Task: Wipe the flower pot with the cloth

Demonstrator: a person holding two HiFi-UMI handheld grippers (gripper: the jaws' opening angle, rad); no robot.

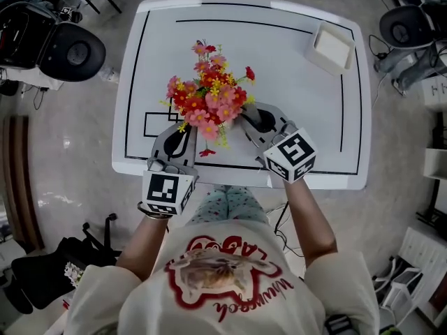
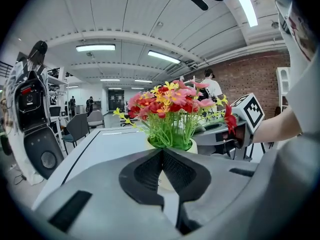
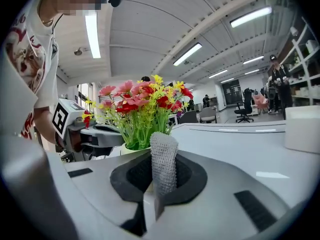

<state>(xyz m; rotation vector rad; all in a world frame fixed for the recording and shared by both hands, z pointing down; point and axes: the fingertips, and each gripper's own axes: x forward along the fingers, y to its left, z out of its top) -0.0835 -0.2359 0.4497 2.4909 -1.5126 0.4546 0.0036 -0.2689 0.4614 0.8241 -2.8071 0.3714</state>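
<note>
Round cream flower pot (image 2: pixel 172 145) sits centre frame near the front edge of the smooth white table (image 1: pixel 279 68); it's packed with red, pink and yellow flowers (image 1: pixel 209 96) on thin green stems. The right gripper (image 3: pixel 161 151) is clamped on a grey waffle-textured cloth (image 3: pixel 164 166), a strip poking up between black ribbed pads. The left gripper (image 2: pixel 162 153) is squeezed fully closed and empty, tips just in front of the pot; can't tell if they touch.

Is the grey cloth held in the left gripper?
No, the cloth is pinched in the right gripper, while the left gripper is shut on nothing.
</note>
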